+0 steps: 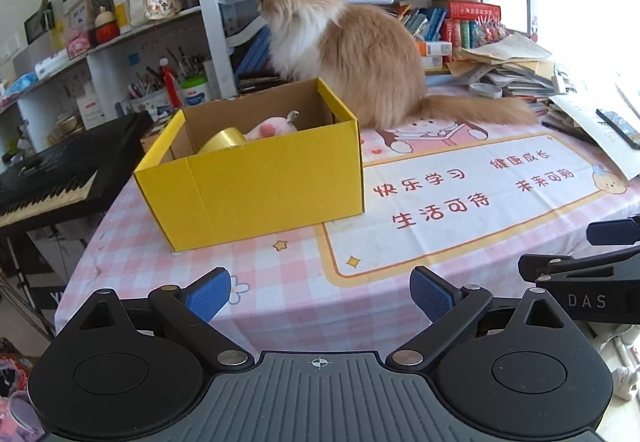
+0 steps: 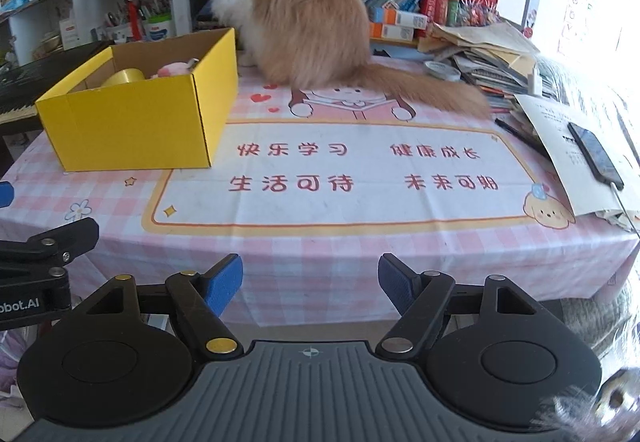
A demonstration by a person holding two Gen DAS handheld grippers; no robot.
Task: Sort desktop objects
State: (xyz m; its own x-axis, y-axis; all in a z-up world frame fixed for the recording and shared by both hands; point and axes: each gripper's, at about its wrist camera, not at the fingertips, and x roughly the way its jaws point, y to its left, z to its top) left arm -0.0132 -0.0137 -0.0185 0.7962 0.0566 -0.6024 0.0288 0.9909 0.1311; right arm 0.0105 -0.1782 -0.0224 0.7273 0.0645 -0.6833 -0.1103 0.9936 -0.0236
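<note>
A yellow cardboard box (image 1: 256,181) (image 2: 140,121) stands open on the left of the table. Inside it lie a roll of yellow tape (image 1: 224,141) (image 2: 124,75) and a pink plush toy (image 1: 272,129) (image 2: 172,69). My left gripper (image 1: 320,292) hovers near the table's front edge, open, with nothing between its blue pads (image 1: 210,294). My right gripper (image 2: 310,280) is also open and empty over the front edge, to the right of the left one. Part of the right gripper (image 1: 592,270) shows at the right edge of the left wrist view.
An orange and white cat (image 1: 352,49) (image 2: 304,17) sits on the table behind the box, tail stretched right. Stacked papers and books (image 2: 488,57), a tape roll (image 2: 442,70), a pen (image 2: 520,137) and a phone (image 2: 596,155) crowd the right side. A keyboard (image 1: 48,181) stands left.
</note>
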